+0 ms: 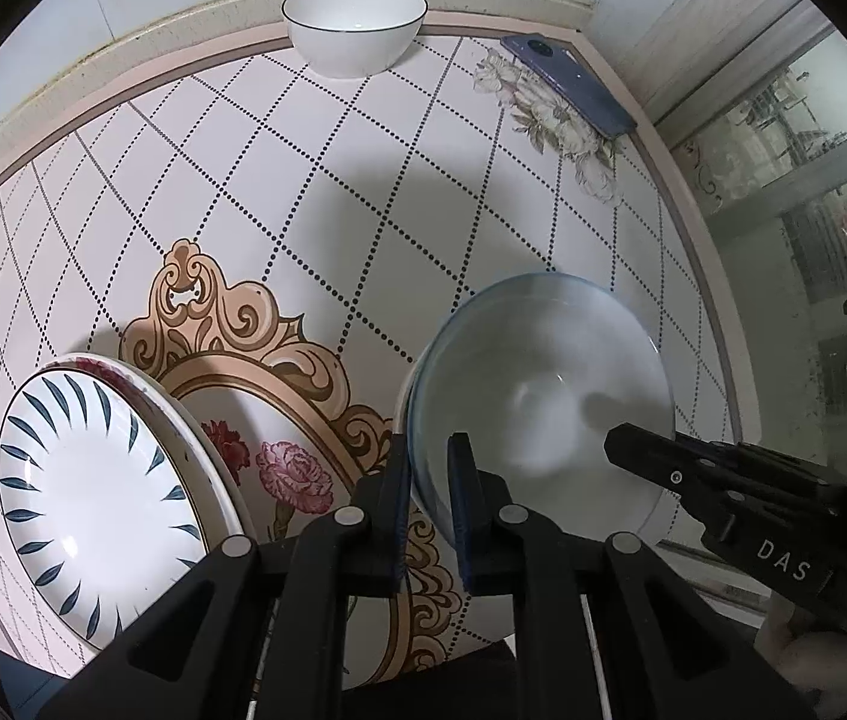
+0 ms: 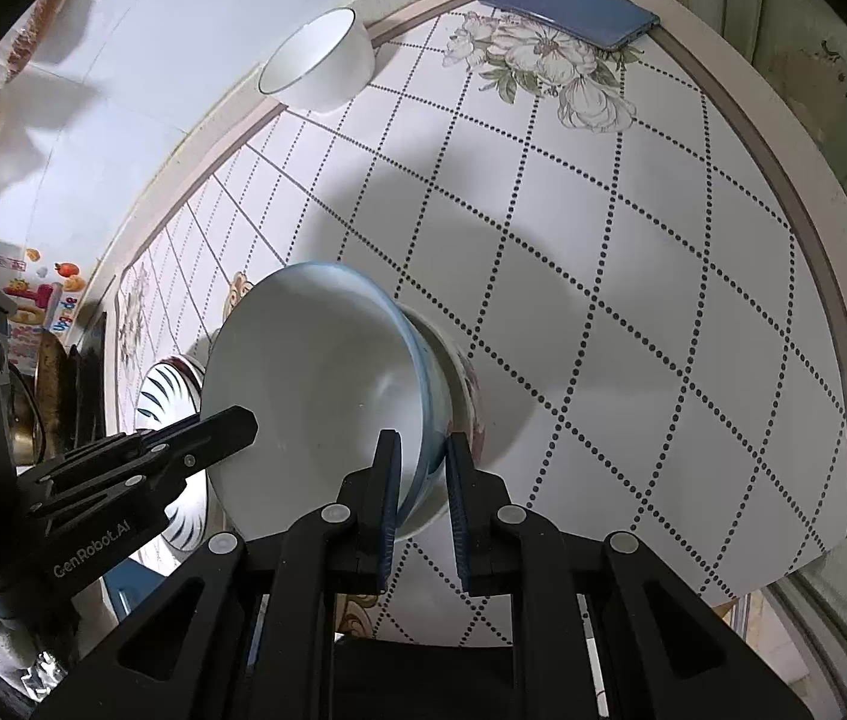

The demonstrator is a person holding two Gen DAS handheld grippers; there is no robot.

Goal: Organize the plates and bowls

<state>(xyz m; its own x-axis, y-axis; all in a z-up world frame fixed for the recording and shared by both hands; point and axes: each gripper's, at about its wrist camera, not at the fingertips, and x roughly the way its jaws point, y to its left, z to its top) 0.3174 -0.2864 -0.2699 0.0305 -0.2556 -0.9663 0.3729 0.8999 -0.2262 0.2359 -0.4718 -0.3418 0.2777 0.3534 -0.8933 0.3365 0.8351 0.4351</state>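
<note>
Both tongs pinch one blue-rimmed bowl [image 1: 543,396] by opposite rims: left tongs [image 1: 429,498] on its near-left edge, right tongs [image 2: 423,498] across. It hangs above the tabletop [image 2: 633,312], probably bound for the white bowl [image 1: 355,24] far ahead; next needs level, matched lowering.

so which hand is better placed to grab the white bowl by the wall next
Left, probably. The white bowl sits straight ahead of the left gripper, but off to the left of the right gripper. Both are clamped on the blue-rimmed bowl, so one must release first.
</note>
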